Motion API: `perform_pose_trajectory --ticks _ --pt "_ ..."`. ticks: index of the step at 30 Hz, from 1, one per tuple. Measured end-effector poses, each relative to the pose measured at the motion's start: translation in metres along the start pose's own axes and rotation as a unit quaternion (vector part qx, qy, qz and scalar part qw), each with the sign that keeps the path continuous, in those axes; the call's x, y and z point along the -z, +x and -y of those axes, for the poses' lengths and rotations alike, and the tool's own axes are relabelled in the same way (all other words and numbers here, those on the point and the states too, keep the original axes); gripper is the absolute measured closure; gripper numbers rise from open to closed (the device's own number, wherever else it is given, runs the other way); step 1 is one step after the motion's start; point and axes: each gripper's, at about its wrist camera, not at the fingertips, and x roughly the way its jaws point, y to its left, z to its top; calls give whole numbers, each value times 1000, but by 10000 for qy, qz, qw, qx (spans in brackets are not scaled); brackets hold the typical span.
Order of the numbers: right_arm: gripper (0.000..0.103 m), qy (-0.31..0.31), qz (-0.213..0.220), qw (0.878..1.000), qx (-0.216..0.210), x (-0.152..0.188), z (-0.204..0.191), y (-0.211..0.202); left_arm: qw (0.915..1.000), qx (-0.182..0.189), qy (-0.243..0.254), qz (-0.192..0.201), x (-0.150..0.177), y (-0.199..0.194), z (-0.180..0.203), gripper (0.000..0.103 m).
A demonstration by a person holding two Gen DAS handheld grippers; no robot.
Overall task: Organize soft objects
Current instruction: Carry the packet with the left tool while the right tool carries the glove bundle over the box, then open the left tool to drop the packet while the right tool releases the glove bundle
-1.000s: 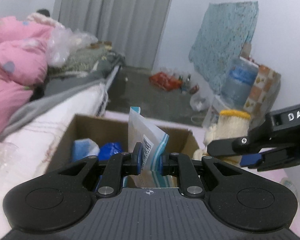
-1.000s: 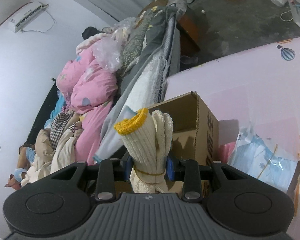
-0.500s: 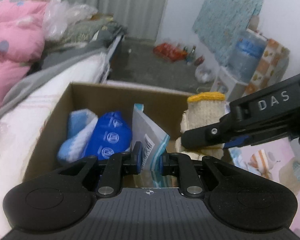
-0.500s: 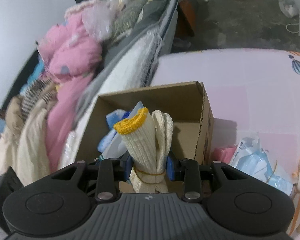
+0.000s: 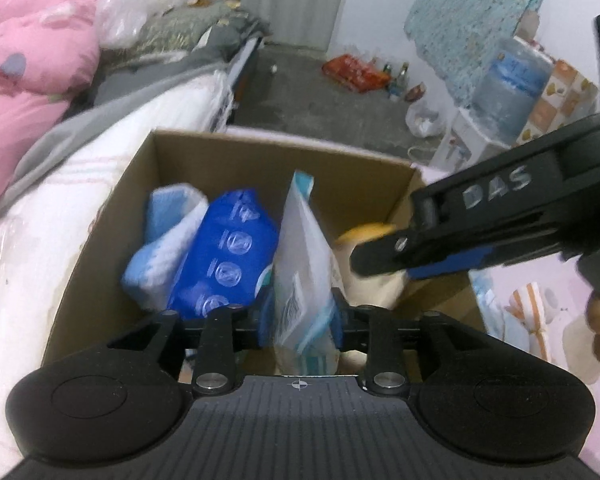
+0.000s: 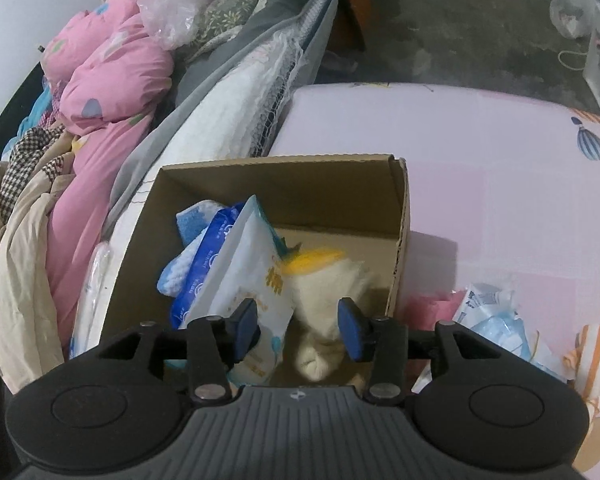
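Since a second earlier both grippers had dropped from above the cardboard box (image 6: 400, 216) to its mouth. Right gripper (image 6: 298, 326): fingers had gone from clamped on the cream glove roll (image 6: 328, 284) to wide apart; the roll lay loose between and just ahead of them, inside the box. Left gripper (image 5: 300, 320): fingers still clamped on the white pouch (image 5: 300, 264), standing upright between them, now within the box.

Glove roll cream knit, yellow cuff, blurred. Pouch white with teal top edge and a barcode. Left of the pouch, touching: blue pack (image 5: 224, 264), then a blue-white cloth (image 5: 164, 240).

Box walls close on both sides of the fingers; bare floor showed only beyond the roll. Pink bench (image 6: 500, 160) open to the right.
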Motion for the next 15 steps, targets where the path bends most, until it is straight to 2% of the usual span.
perform_pose_trajectory --ticks 3,9,12,15 --pt "25 -1 99 9999 -29 1 -2 -4 9995 43 -107 -294 3 5 -5 71" --pt "25 32 489 9983 -311 9 5 -31 9981 68 -195 -576 6 14 -6 71" --pt "25 60 694 9965 -460 15 14 -47 9971 69 -284 -698 4 21 -9 77" --pt "25 142 813 9947 -618 21 25 -59 9975 -16 -269 -652 0 24 -5 80"
